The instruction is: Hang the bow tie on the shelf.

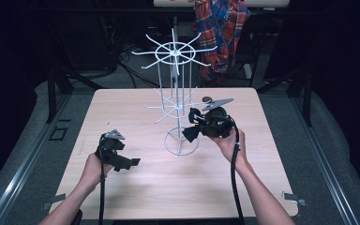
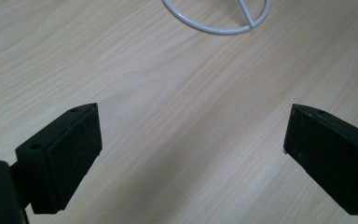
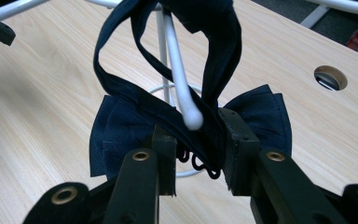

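Navy fabric bow tie [image 3: 121, 130], strap looped over white wire rack's [image 1: 176, 93] ball-tipped prong [image 3: 179, 79], frame centre; right gripper [image 3: 198, 154] clamps it; left gripper [image 2: 191, 154] wide, empty, lower left.

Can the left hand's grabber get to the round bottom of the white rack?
Probably yes. The left gripper is open over bare table, and the rack's ring base lies just ahead with nothing between. The bow tie hangs on the other side.
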